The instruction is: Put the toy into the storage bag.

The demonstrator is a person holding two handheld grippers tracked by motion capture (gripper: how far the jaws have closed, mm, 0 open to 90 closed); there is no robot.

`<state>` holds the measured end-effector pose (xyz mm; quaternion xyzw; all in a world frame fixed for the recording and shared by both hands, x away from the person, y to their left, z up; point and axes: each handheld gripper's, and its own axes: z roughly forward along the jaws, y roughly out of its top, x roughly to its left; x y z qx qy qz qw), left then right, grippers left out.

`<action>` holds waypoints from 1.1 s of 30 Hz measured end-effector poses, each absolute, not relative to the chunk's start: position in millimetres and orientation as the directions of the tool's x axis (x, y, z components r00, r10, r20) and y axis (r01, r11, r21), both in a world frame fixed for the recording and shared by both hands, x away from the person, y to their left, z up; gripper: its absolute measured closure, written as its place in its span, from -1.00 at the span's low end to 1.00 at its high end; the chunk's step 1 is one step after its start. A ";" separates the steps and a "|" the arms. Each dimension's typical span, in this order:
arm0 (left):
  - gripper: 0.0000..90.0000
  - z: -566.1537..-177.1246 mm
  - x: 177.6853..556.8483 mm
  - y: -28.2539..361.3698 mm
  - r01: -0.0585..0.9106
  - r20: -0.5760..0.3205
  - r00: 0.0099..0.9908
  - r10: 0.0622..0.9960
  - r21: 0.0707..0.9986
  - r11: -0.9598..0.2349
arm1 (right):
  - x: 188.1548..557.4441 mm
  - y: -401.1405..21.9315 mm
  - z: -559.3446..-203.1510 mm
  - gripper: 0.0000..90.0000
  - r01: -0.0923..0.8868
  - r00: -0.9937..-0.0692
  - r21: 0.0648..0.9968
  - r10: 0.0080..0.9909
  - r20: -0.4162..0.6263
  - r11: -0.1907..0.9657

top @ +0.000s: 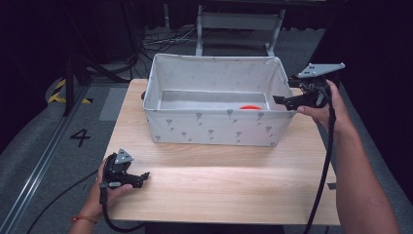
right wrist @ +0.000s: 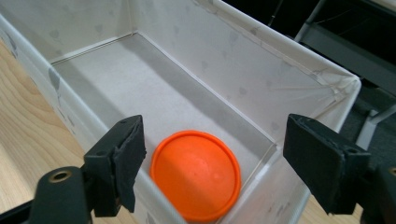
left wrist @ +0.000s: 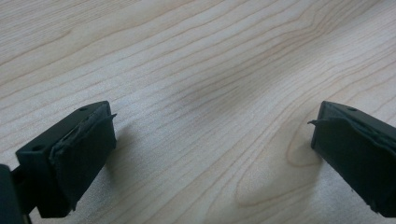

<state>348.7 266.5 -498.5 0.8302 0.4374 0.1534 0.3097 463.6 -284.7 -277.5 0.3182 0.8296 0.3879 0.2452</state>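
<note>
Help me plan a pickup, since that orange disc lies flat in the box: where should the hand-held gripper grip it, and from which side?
Probably from straight above: the orange disc lies flat on the floor of the fabric box, in a corner, so walls block side approaches. Close the jaws across its raised rim, on opposite edges. The right hand-held gripper, open at the box's right end, is nearest.

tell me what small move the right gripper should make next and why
Probably lower the right gripper into the fabric box toward the orange disc: its jaws stand open above the box's corner, with the disc lying flat on the floor directly below.
</note>
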 end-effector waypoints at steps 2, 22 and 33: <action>-0.99 -498.5 348.7 266.5 0.632 -0.017 0.570 0.822 0.649 -0.425 | 459.8 -285.6 -277.9 -0.54 0.327 -0.677 0.801 0.715 -0.172 0.502; -0.99 -498.5 348.3 266.1 0.634 -0.017 0.565 0.825 0.648 -0.421 | 392.1 -297.6 -310.0 -0.65 0.283 -0.598 0.810 0.755 -0.270 0.514; -0.99 -498.5 348.3 266.1 0.634 -0.017 0.564 0.825 0.649 -0.420 | 363.7 -307.4 -352.3 -0.64 0.287 -0.580 0.797 0.759 -0.298 0.532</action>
